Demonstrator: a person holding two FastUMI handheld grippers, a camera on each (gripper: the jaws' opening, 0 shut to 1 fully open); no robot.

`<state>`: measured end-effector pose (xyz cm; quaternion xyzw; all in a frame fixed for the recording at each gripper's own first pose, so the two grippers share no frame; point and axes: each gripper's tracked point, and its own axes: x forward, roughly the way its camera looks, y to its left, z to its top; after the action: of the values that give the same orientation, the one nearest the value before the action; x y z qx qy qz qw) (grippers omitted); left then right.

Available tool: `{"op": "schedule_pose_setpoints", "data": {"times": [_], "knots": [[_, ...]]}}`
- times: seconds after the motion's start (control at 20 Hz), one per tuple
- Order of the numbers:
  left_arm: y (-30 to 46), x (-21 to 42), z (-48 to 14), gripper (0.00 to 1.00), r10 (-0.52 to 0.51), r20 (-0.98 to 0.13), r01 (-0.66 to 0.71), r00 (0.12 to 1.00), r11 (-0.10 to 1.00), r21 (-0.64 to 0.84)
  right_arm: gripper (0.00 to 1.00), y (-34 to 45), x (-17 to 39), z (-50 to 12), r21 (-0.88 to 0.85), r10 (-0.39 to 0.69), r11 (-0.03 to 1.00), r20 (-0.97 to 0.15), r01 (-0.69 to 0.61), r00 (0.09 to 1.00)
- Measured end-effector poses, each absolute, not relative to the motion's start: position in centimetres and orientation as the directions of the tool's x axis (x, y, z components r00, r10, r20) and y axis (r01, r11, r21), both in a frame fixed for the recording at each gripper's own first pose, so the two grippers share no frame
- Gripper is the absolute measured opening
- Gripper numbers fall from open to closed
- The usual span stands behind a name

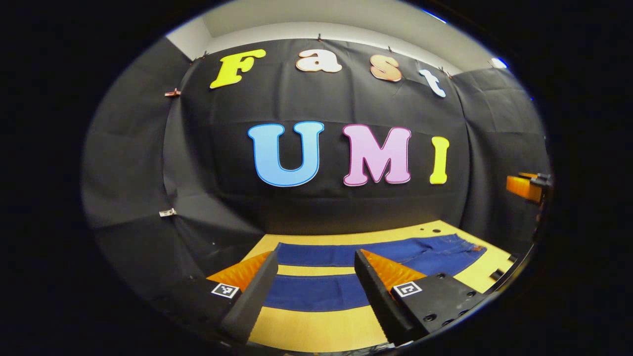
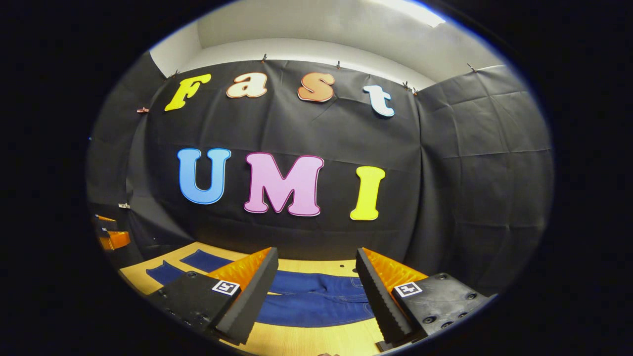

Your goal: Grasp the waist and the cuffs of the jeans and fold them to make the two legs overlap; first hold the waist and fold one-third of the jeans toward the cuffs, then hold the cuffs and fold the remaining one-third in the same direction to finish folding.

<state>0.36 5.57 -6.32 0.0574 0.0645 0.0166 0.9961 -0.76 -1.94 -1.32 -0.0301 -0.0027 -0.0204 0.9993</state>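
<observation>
Blue jeans [image 1: 316, 289] lie flat on the wooden table [image 1: 316, 329], both legs spread side by side with a strip of table between them. Their waist [image 1: 467, 247] is at the right in the left gripper view. My left gripper [image 1: 314, 259] hangs open above the legs, nothing between its fingers. In the right gripper view the jeans [image 2: 316, 296] show their waist end, and the cuffs [image 2: 185, 264] lie at the far left. My right gripper [image 2: 314, 254] is open above the waist part, apart from the cloth. The other gripper [image 2: 111, 237] shows at the left edge.
The table's far edge [image 1: 346, 237] meets the black cloth wall. Small holes [image 1: 430, 230] mark the tabletop near its back right. The right gripper [image 1: 529, 188] pokes in at the right edge of the left gripper view.
</observation>
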Motion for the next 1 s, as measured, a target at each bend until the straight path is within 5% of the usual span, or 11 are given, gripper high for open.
{"op": "schedule_pose_setpoints", "data": {"times": [0.35, 1.0], "knots": [[15.0, 3.1, -17.0, 0.98, 0.055, -0.337, 0.162, 0.94, 0.797, 0.582, 0.97, -5.3, 1.4, -4.0, -0.057, -0.111, 0.992, -0.04, 0.108, 0.993], [26.9, 9.4, -35.3, 0.98, 0.084, -0.694, 0.632, 0.715, 0.347, 0.693, 0.96, -7.9, 5.6, -9.6, -0.227, -0.155, 0.964, -0.076, 0.135, 0.985]]}}
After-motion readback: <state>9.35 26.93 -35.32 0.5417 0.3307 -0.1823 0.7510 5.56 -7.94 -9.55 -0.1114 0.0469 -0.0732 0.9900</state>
